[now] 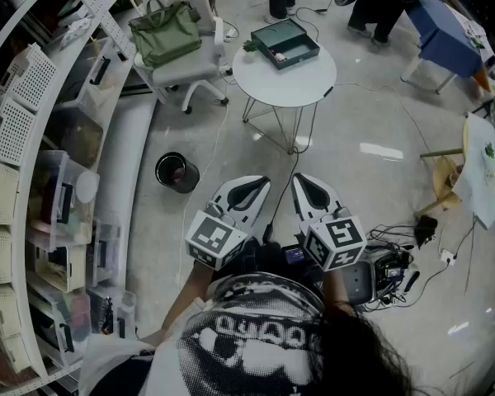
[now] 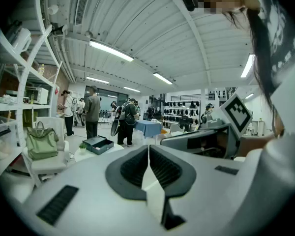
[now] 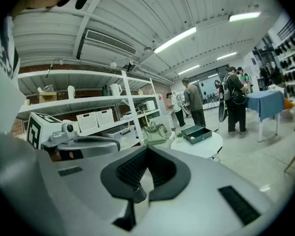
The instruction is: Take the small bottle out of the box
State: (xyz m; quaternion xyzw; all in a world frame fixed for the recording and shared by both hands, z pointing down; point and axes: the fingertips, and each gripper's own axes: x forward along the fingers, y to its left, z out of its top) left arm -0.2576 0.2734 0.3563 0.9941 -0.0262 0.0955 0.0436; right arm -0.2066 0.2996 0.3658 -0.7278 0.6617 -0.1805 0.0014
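Observation:
A dark teal box (image 1: pixel 285 44) lies open on a round white table (image 1: pixel 293 85), a few steps ahead of me. The box also shows small in the left gripper view (image 2: pixel 99 144) and in the right gripper view (image 3: pixel 197 133). I cannot make out the small bottle in any view. My left gripper (image 1: pixel 260 181) and right gripper (image 1: pixel 301 179) are held side by side close to my body, well short of the table. Both are shut with nothing between the pads, as the left gripper view (image 2: pixel 148 147) and the right gripper view (image 3: pixel 146 149) show.
A white chair with a green bag (image 1: pixel 167 31) stands left of the table. A black bin (image 1: pixel 176 172) sits on the floor between me and it. Shelving (image 1: pixel 33 180) lines the left side. People stand beyond the table near a blue table (image 1: pixel 445 25). Cables (image 1: pixel 396 262) lie at my right.

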